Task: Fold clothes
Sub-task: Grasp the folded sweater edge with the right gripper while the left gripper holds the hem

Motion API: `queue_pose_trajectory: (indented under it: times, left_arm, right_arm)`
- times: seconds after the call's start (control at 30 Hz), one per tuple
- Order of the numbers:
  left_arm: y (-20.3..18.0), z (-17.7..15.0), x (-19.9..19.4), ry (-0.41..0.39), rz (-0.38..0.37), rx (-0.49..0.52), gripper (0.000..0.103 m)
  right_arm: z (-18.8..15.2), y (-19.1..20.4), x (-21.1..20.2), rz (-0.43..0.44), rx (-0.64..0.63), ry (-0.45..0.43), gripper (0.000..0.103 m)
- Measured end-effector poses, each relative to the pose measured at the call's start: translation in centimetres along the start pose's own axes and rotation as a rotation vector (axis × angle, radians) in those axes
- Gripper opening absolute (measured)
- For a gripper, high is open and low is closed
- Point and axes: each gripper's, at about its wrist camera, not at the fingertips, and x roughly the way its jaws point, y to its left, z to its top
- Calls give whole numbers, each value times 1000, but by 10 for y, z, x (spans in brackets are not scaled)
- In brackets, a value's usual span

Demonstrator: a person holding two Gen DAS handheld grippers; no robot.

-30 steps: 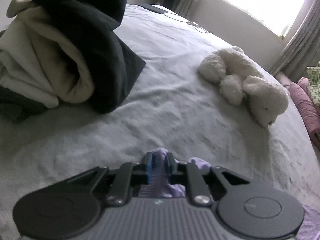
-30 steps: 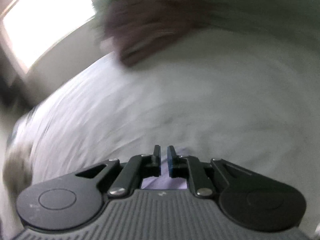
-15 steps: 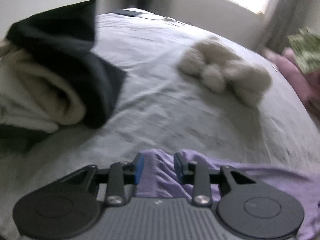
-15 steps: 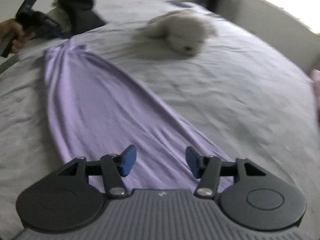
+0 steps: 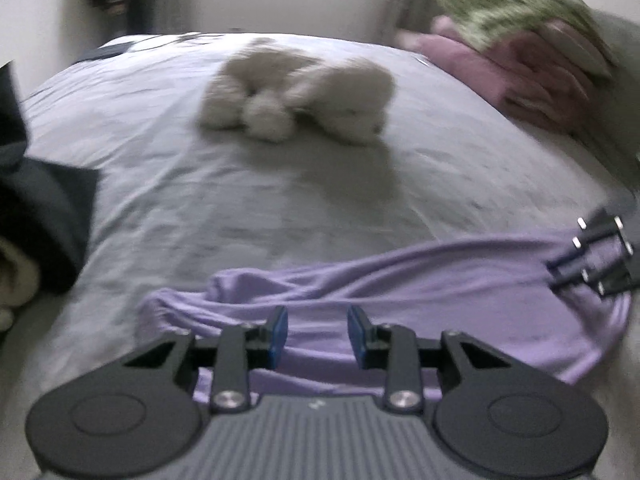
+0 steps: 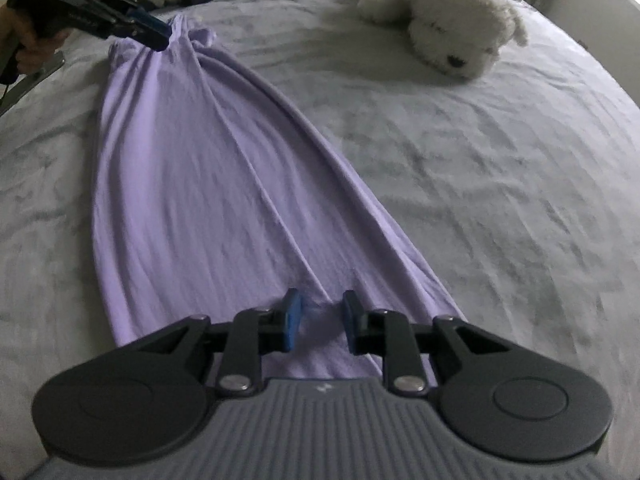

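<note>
Both grippers have swung round since the earlier frames: the left wrist view has panned from the heap of dark and cream clothes, now at its left edge, toward the white plush toy dog at upper centre. The long lilac jersey garment, earlier a bunched wad, now lies stretched in a narrow strip on the pale grey bed sheet. In the right wrist view it runs from lower centre up to the upper left. The left gripper has just been opening. Its blue pads stand apart with lilac cloth lying slack between and below them, not pinched. From the other view it sits at the gathered far end of the strip, upper left, held by a person's hand. The right gripper has just been closing, and its pads bear on a small raised pucker at the near end, at lower centre. Long creases run away from that pinch along the strip. The garment looks thin, light and very limp. It will likely drape, stretch and slide over the sheet rather than hold a crease. The best places to take hold are probably the corners of each short end. Both ends should rise together, so that the middle does not sag or twist as it is folded over.
</note>
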Motion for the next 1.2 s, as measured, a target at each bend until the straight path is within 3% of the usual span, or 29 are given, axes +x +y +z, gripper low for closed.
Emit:
queue_pose_trajectory:
  times: [0.03, 0.4, 0.63, 0.83, 0.93, 1.1, 1.2]
  left_arm:
    - [-3, -1, 1, 4, -5, 15, 33]
    - [-37, 9, 13, -10, -110, 202, 33]
    - [-77, 15, 47, 45, -191, 409, 36]
    - [-85, 18, 59, 42, -149, 496, 41]
    - [-84, 15, 58, 40, -153, 500, 32]
    - [-87, 14, 50, -2, -164, 554, 31]
    - [-94, 15, 51, -23, -165, 578, 38]
  right_arm:
    - [1, 1, 0, 4, -7, 9, 2]
    - [-3, 28, -18, -133, -122, -44, 1]
    - [-5, 39, -14, -159, -193, -22, 2]
    - [-8, 39, -13, -157, -200, -30, 2]
    - [-8, 40, -14, -174, -202, -47, 1]
    - [-6, 48, -23, -224, -235, -76, 1]
    - [-6, 53, -26, -249, -262, -81, 1]
